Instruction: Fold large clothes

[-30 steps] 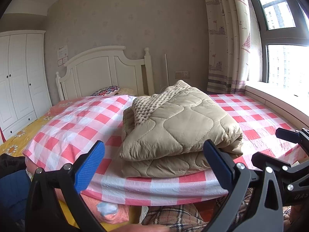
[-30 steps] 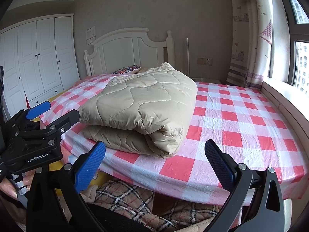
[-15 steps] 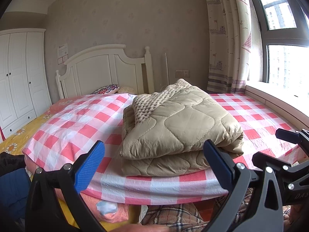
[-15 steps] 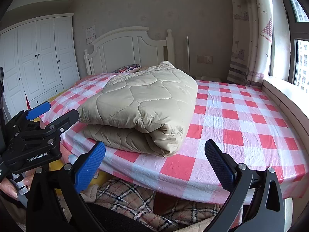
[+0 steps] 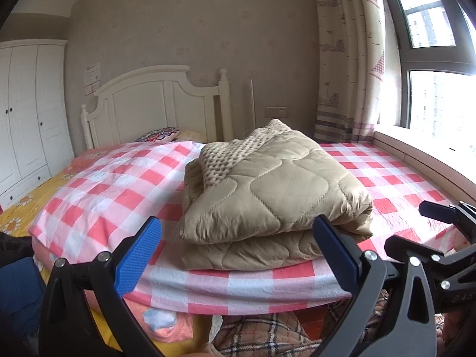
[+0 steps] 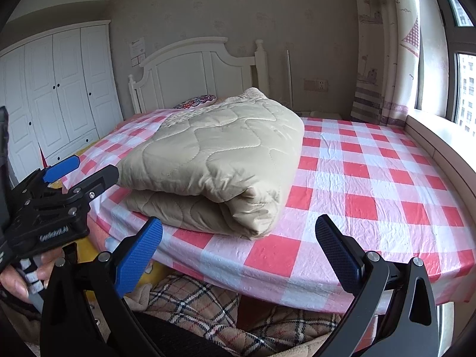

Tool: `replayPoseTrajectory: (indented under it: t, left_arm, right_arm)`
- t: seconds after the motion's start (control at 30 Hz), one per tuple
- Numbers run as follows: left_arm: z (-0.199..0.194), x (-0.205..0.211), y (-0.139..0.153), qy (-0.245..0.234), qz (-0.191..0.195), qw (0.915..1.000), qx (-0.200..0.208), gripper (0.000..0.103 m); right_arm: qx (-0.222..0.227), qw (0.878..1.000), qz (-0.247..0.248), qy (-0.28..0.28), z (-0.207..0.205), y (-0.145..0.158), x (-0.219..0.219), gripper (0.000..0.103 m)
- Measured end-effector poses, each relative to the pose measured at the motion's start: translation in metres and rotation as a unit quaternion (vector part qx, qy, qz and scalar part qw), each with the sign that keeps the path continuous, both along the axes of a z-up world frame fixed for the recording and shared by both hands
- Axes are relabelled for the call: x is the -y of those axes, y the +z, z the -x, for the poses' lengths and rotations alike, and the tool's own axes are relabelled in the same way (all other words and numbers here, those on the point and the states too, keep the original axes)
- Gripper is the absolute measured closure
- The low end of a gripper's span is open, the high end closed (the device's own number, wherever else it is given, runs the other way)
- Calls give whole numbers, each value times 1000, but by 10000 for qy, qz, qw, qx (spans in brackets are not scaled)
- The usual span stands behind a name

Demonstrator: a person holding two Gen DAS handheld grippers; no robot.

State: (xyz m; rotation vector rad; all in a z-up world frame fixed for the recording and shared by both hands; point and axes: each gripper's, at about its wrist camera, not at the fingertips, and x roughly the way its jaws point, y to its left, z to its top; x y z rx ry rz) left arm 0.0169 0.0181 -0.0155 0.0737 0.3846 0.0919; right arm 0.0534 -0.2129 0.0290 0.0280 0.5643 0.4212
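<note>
A beige quilted comforter (image 5: 267, 196) lies folded in thick layers near the foot edge of the bed (image 6: 372, 184), on its red-checked sheet. The left tool (image 5: 238, 255) and right tool (image 6: 238, 247) hang spread wide and empty, short of the bed edge. The padding looks soft, bulky and springy, with a rather slick shell; a pinch probably holds best deep on the stitched corner (image 6: 258, 208), through few layers.

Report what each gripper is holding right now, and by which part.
Nothing is held. The left gripper and right gripper are both open, short of the folded beige quilt, which lies on the checked bed.
</note>
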Motion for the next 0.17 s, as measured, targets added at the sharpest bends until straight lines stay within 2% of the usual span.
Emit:
replayPoseTrajectory:
  t: [0.1, 0.17]
  left_arm:
    - [-23, -16, 2, -27, 4, 9996, -274, 2]
    - [-49, -48, 5, 90, 297, 9975, -637, 2]
  right_arm:
    - [-103, 9996, -117, -226, -18, 2, 21, 4]
    - [-127, 9982, -148, -567, -40, 7, 49, 4]
